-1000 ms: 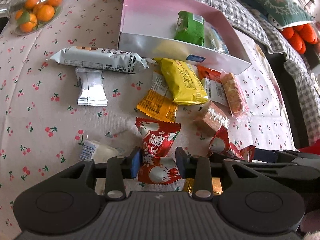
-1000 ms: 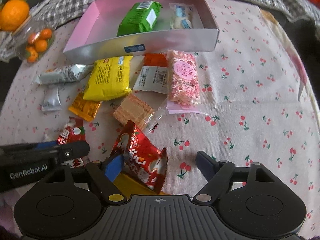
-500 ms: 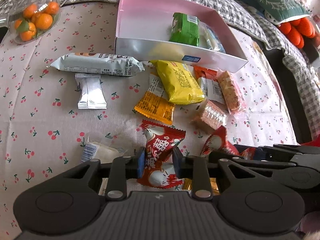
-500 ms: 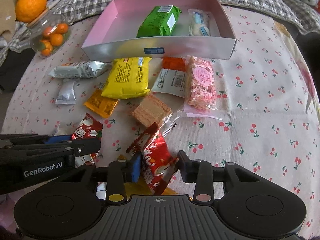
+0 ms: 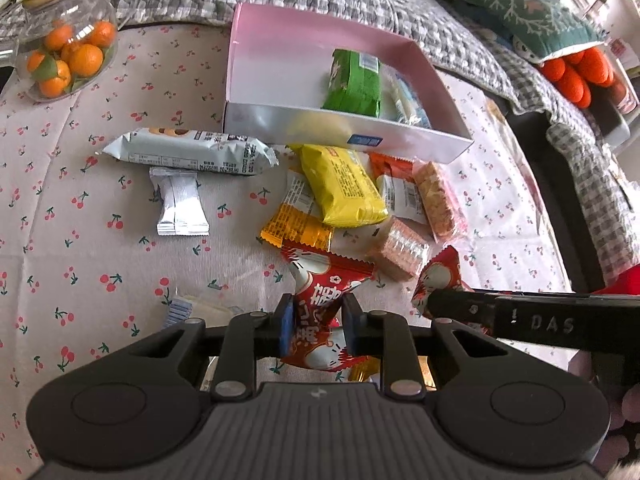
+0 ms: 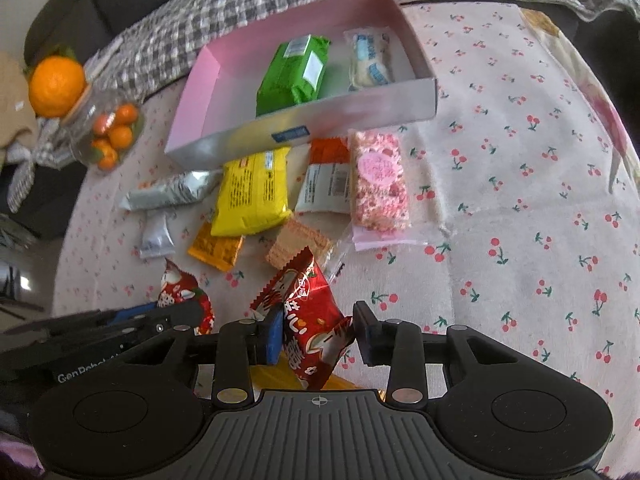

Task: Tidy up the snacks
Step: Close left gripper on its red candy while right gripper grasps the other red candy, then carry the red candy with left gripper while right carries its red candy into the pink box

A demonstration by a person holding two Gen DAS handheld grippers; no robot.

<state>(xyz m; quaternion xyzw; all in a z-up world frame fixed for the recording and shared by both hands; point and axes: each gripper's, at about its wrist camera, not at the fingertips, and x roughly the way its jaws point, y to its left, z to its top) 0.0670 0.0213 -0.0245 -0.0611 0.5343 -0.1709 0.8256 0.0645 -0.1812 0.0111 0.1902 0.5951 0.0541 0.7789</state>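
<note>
Left wrist view: left gripper [image 5: 316, 322] clenches a red snack packet [image 5: 326, 300]. Right gripper [image 6: 316, 330] grips another red packet [image 6: 306, 312] near the tablecloth's [image 6: 520, 200] front edge.

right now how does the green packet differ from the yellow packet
The green packet lies inside the pink box; the yellow packet lies outside on the cloth, just in front of the box. The yellow one overlaps an orange packet, while the green one sits beside a white and blue packet. Both are sealed, puffy pillow packs, ungripped.
</note>
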